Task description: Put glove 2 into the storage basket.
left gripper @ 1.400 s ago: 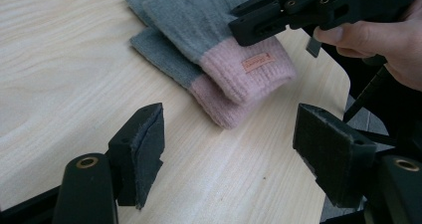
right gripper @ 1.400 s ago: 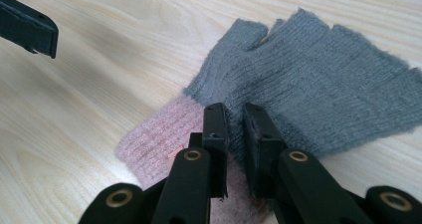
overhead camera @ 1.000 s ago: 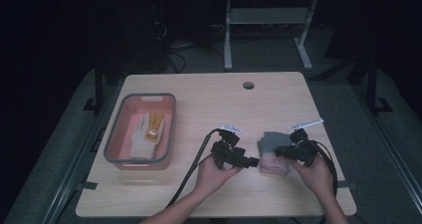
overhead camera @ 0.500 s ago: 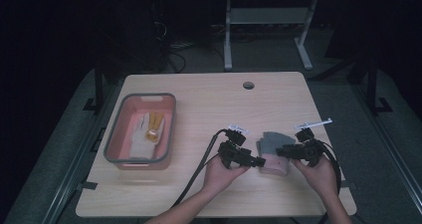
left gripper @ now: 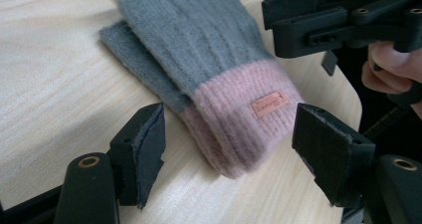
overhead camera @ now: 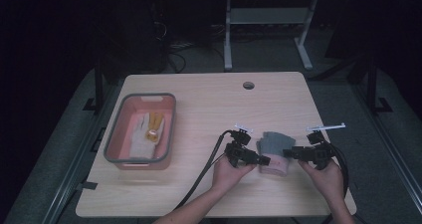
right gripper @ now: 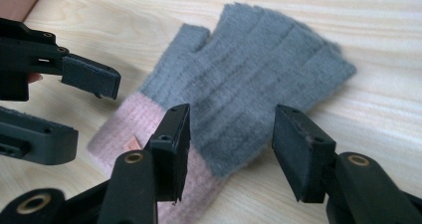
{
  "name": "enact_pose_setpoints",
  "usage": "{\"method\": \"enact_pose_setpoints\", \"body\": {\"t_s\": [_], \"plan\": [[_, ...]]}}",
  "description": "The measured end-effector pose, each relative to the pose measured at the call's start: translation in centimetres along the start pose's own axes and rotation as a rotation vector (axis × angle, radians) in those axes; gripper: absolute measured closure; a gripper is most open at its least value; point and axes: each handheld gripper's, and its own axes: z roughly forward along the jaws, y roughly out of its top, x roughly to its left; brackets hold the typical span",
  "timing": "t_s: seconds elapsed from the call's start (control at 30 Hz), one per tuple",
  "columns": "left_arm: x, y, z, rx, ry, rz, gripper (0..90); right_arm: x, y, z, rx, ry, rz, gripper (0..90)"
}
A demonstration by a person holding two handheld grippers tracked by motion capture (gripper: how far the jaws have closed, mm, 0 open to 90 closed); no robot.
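Left gripper (overhead camera: 263, 160) — jaws apart, astride the pink cuff of the gloves (overhead camera: 274, 153) lying near the table's (overhead camera: 209, 109) near-right edge; right gripper (overhead camera: 291, 155) — jaws just opening, nothing pinched.

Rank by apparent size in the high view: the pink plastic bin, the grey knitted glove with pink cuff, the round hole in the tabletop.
1. Pink plastic bin
2. Grey knitted glove with pink cuff
3. Round hole in the tabletop
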Motion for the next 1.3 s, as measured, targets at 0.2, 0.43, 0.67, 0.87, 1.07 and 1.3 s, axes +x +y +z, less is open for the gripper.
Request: {"method": "enact_pose_setpoints", "body": {"t_s": [0.2, 0.43, 0.67, 0.87, 1.07, 1.3], "plan": [[0.2, -0.1, 0.7, 0.007, -0.006, -0.022, 30.3, -0.6, -0.4, 0.3, 0.007, 0.009, 0.041, 47.8], [0.5, -0.4, 1.5, 0.029, -0.020, -0.061, 30.4, -0.9, -0.7, 0.9, -0.001, 0.026, 0.076, 47.9], [0.3, -0.5, 1.9, 0.029, -0.030, -0.063, 38.5, -1.4, -1.5, 1.4, -0.016, 0.057, 0.133, 47.1], [0.3, -0.5, 2.0, 0.039, -0.037, -0.082, 40.3, -1.8, -2.0, 1.7, -0.037, 0.091, 0.173, 47.9], [0.4, -0.5, 2.1, 0.034, -0.033, -0.085, 47.9, -1.5, -2.3, 2.2, -0.055, 0.110, 0.180, 56.3], [0.7, -0.5, 2.3, 0.024, -0.049, -0.100, 54.4, -1.6, -2.6, 2.5, -0.073, 0.176, 0.214, 69.8]]}}
